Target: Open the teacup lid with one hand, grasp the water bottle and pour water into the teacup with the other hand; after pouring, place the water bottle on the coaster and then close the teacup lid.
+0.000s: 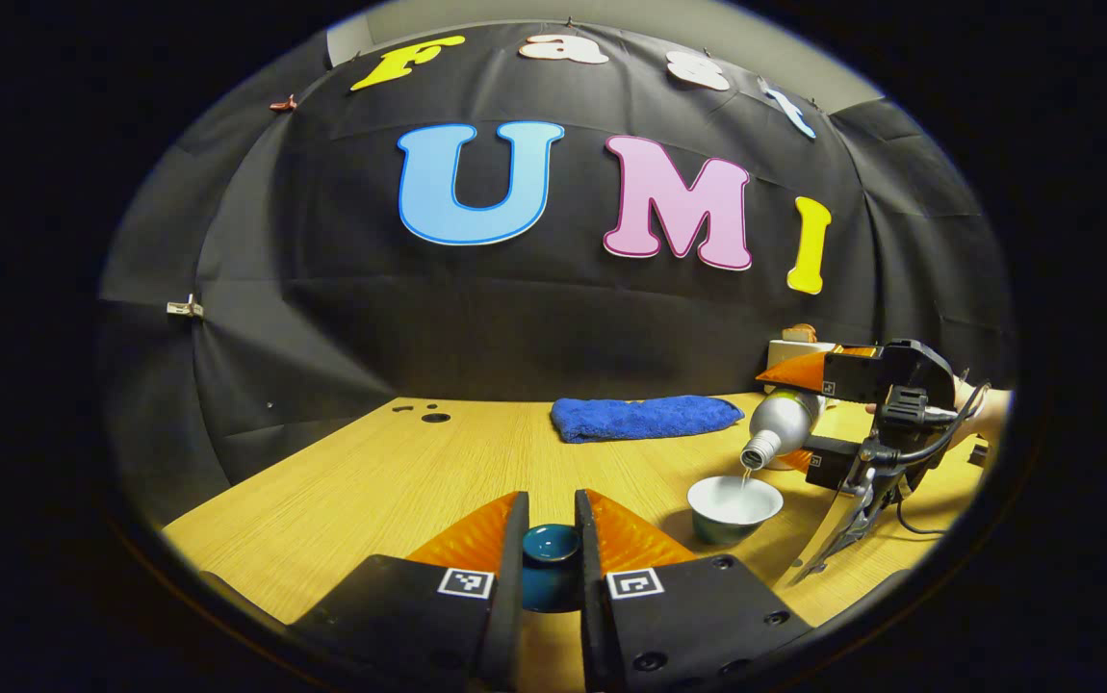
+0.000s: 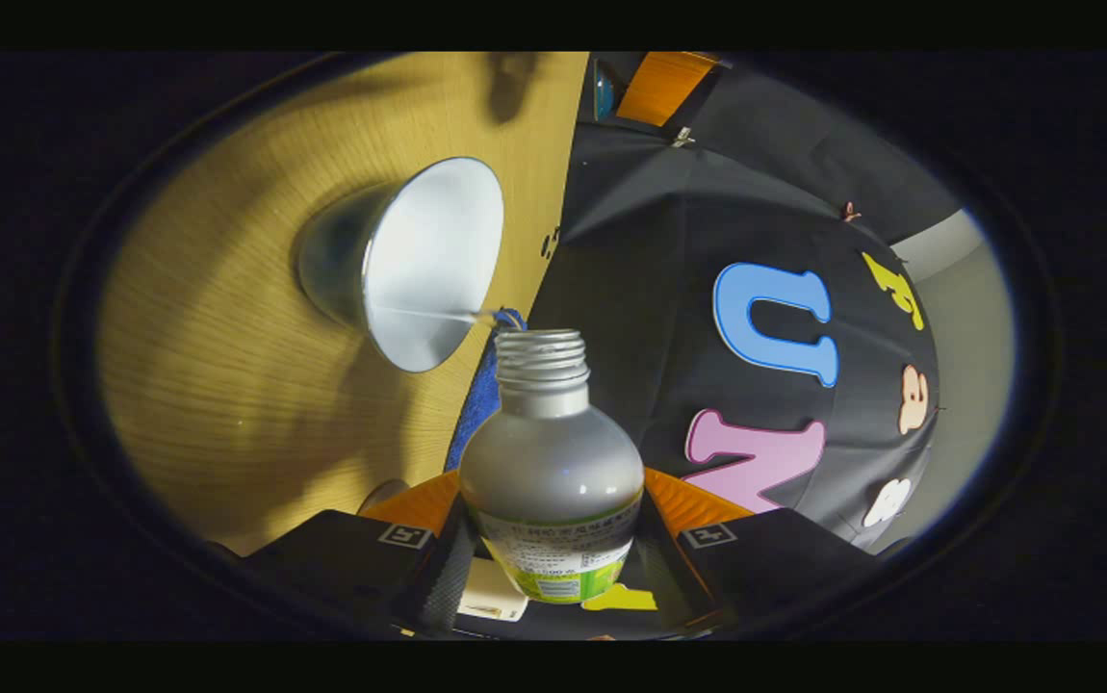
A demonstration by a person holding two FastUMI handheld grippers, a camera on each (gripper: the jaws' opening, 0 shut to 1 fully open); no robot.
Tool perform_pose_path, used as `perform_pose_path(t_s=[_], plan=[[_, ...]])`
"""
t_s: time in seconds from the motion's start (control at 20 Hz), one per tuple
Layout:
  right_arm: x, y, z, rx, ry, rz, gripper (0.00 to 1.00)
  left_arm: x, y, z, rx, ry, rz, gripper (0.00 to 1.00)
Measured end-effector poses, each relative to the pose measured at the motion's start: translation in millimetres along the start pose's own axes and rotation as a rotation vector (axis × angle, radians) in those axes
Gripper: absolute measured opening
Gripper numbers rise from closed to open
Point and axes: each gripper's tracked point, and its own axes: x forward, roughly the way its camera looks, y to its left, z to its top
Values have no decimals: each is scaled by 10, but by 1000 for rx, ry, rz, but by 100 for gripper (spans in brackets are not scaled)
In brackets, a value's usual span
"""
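While the lid (image 1: 551,545) sits clamped between the 2 orange ribbed fingers of the left gripper (image 1: 551,549), held low over the near edge of the surface (image 1: 399,472), the pour is under way off to that gripper's right. The lid is small, round and glazed a dark teal, and the fingers press on it from both sides.

A little farther out stands the teacup (image 1: 734,507), open, its flared wall the same dark glaze outside and pale inside. In the right gripper view its white bowl (image 2: 428,265) faces the bottle's mouth.

The right gripper (image 2: 553,539) grips the water bottle (image 2: 553,462) around its labelled body, fingers closed on either side. The bottle is smooth silver metal with a rounded shoulder and a threaded neck, no cap on. Its long axis lies tilted, mouth down toward the cup, just above the rim and not touching it, and a thin stream (image 1: 747,473) runs into the bowl.

My guess is the coming move turns on that axis: the neck must swing back up before the bottle travels.

Beyond, a blue towel (image 1: 645,417) lies folded and nubbly on the wood-grain surface.
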Motion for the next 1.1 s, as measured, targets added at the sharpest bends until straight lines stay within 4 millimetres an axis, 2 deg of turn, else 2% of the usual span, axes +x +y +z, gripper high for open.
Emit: perform_pose_path(t_s=[0.3, 0.35, 0.4, 0.8, 0.9, 0.95, 1.1], plan=[[31, -71, 8, -49, -5, -14, 78, -17, 0, 2, 0, 0, -1, 29], [26, -89, 13, -54, -5, -17, 81, -29, 13, -3, 0, -1, 0, 29], [33, -94, 19, -59, -8, -19, 78, -32, 17, -4, 0, 0, 1, 29], [51, -160, 88, -123, -29, -53, 78, -28, 3, -16, 2, 4, -3, 29], [37, -183, 82, -133, -32, -61, 81, -39, 3, -9, 1, 4, -4, 29], [38, -196, 79, -137, -34, -64, 78, -33, 4, -15, 1, 5, -3, 29], [50, -256, 59, -150, -29, -83, 78, -48, 19, -18, 3, 8, 1, 29]])
